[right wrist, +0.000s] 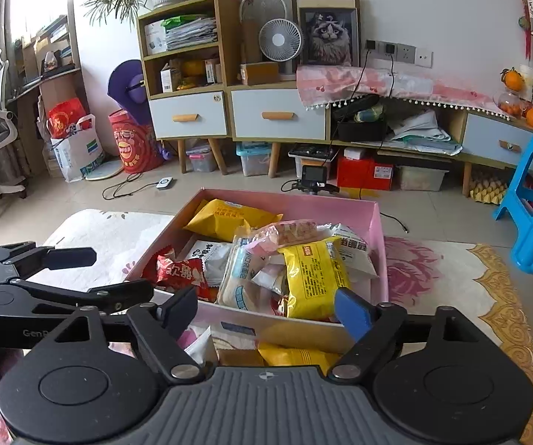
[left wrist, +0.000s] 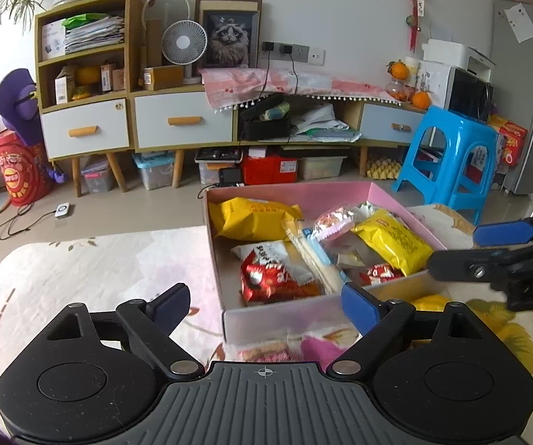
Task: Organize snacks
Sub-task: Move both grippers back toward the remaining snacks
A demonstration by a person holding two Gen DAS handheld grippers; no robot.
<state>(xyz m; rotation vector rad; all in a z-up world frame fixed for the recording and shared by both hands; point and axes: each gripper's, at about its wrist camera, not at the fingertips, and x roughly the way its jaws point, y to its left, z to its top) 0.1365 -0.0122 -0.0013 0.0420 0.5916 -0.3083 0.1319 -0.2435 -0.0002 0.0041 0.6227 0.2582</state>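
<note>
Box: we found the pink box (left wrist: 292, 193) on the floral blanket (left wrist: 92, 259), its long axis running away from us toward the cabinet (left wrist: 181, 120)
Snacks: yellow packet (right wrist: 313, 274) lay lengthwise along that axis inside the box; red packet (left wrist: 274, 278) sat by the box's near wall
Left gripper (left wrist: 264, 302): we held its jaws apart, empty, at the box's near wall
Right gripper (right wrist: 266, 306): jaws apart, empty, over the box's near edge
Room: blue stool (left wrist: 452, 159) stood right of the box on the tiled floor
</note>
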